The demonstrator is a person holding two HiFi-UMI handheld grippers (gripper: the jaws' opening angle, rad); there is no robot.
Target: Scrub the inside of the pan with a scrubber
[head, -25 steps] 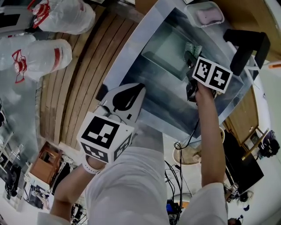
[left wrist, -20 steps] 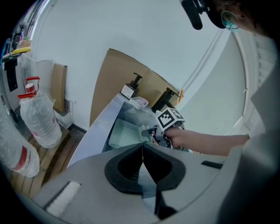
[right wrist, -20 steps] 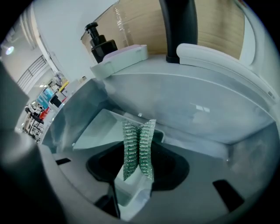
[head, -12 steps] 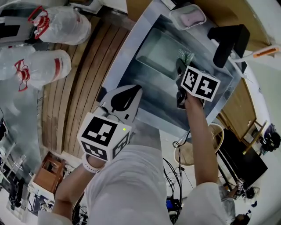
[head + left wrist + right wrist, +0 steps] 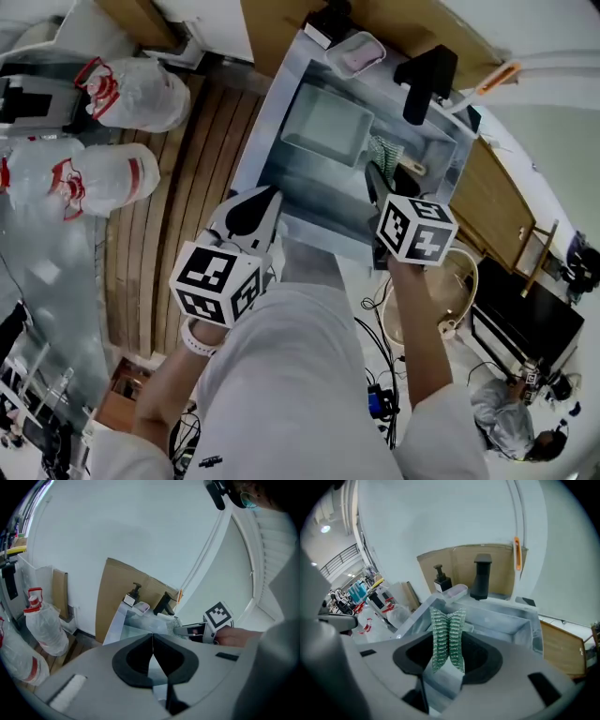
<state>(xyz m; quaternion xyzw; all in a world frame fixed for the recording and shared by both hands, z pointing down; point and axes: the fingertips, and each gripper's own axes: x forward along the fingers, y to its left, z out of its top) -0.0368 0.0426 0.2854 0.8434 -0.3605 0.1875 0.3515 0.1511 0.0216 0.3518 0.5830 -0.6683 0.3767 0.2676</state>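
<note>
The right gripper (image 5: pixel 449 656) is found closed on the green mesh scrubber (image 5: pixel 447 630), which is pinched at its lower part and stands up beyond the jaw tips. The left gripper (image 5: pixel 153 648) is found with its jaws brought together tip to tip, and nothing is held between them. In the head view the pan (image 5: pixel 323 127) is seen lying in the sink (image 5: pixel 272 141), ahead of the right gripper (image 5: pixel 375 178) and off to its left side. The scrubber (image 5: pixel 382 150) is placed just beside the pan's near right edge, and no contact with the pan's inside is observed. The left gripper (image 5: pixel 251 211) is held short of the sink's near rim, well apart from the pan, which is not steadied by it. A black faucet (image 5: pixel 424 80) and a soap dish (image 5: pixel 359 54) are noted beyond the pan. It is judged that the scrubber has been secured but that scrubbing is not under way. The scrubber has yet to be carried leftward and lowered into the pan, and the whole scrubbing is judged outstanding. The cleanliness of the pan cannot be assessed.
</note>
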